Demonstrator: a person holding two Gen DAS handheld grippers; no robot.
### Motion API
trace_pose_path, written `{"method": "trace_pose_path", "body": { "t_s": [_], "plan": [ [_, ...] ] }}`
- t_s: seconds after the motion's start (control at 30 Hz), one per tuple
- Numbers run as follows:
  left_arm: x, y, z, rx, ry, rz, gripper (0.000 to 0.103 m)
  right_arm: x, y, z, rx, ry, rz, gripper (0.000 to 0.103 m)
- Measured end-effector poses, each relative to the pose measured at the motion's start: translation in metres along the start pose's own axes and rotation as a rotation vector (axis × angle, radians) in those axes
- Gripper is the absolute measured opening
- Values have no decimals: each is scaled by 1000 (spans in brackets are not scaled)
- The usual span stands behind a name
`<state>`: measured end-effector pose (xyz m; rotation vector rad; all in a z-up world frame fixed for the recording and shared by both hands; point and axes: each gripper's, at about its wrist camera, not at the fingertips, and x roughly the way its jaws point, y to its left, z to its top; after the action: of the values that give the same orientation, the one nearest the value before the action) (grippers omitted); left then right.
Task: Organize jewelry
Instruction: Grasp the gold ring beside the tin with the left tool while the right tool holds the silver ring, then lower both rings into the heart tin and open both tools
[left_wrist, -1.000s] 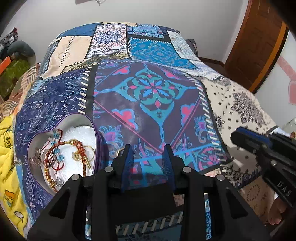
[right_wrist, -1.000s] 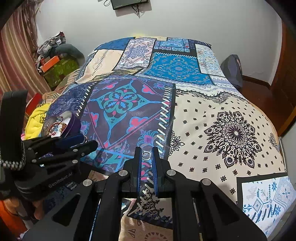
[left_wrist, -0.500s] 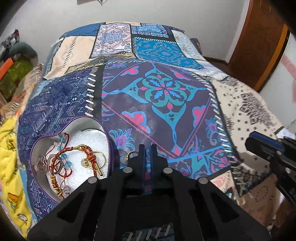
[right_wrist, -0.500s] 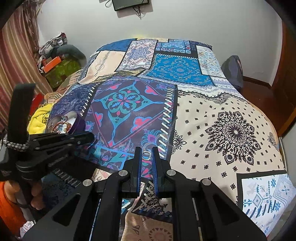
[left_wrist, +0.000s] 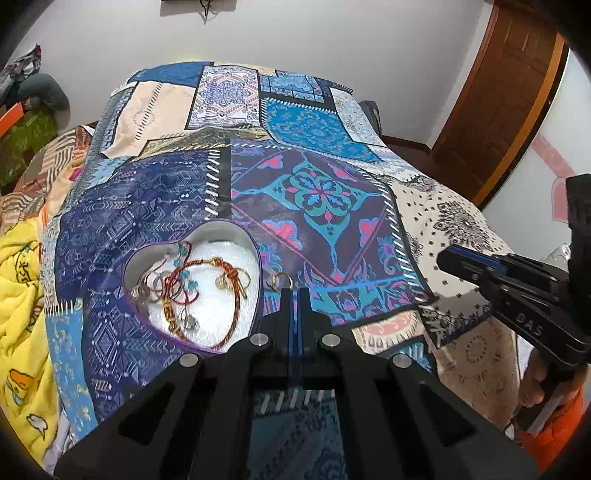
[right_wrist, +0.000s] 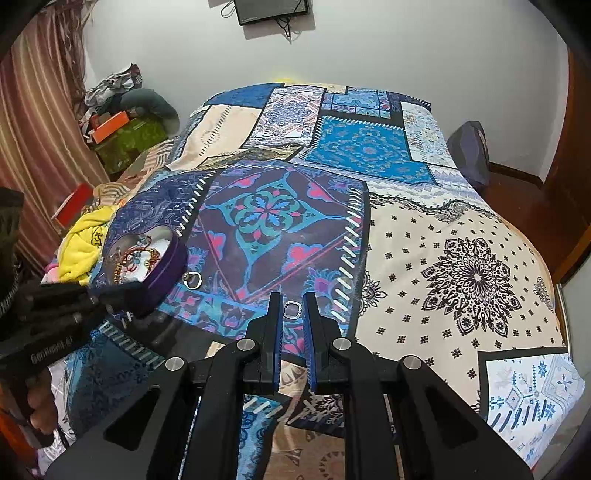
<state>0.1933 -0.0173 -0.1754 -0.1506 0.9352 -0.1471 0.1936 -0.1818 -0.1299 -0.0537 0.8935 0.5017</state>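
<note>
Purple heart-shaped box (left_wrist: 192, 291) sits on a patchwork bedspread (left_wrist: 461, 225), holding tangled bracelets (left_wrist: 192, 284); the left gripper (left_wrist: 294, 291) has just closed its jaws, seemingly on nothing, since a gold ring (left_wrist: 282, 279) lies beyond its tips beside the box; the right gripper (right_wrist: 293, 297), jaws nearly closed, frames a silver ring (right_wrist: 292, 308) on the cloth without holding it; both rings remain to be boxed.
</note>
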Motion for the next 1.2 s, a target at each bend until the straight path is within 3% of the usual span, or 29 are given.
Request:
{"method": "trace_pose_path", "body": {
  "t_s": [0.03,0.17,0.57,0.93,1.03,1.2],
  "plan": [
    [1,0,-1,-6,13,-15,2,0,1,0,0,0,1,9],
    [14,-5,-8,-16,68,-25,25,-2,5,1,-9,-3,3,9],
    [49,12,-1,-66,80,54,25,2,-3,0,-2,3,-10,9],
    [71,1,8,17,79,91,25,5,4,1,-14,12,6,9],
    [73,-3,9,41,72,119,19,1,9,2,-22,8,3,9],
    [66,2,7,16,67,73,18,-6,16,6,-35,-4,-4,9]
  ]
}}
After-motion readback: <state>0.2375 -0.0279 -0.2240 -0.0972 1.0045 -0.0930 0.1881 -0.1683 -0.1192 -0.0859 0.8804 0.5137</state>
